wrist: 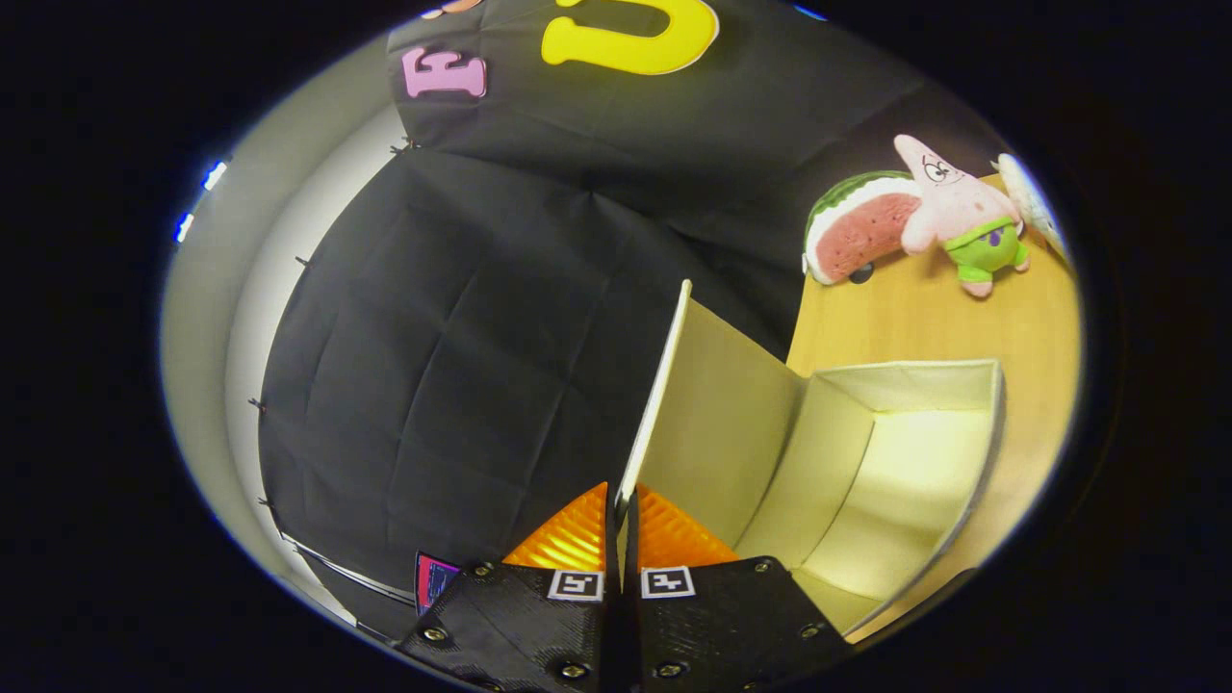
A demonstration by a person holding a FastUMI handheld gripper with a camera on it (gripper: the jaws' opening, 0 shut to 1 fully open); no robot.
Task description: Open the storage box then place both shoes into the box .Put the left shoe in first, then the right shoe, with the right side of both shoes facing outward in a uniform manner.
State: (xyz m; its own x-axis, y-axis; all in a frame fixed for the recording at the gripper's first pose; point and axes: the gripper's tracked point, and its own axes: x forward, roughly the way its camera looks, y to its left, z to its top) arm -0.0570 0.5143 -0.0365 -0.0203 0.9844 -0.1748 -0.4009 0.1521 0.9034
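Wooden table holds the storage box, pale matte card, rectangular, open and bare inside; looks like step one nearly done, both shoes still to load. Thin flat lid stands raised, its edge pinched between closed gripper fingers

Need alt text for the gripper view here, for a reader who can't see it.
The gripper is shut on the raised lid of a cream rectangular storage box, open and empty on a light wooden table. Beyond sit a watermelon-slice plush and a pink starfish plush.
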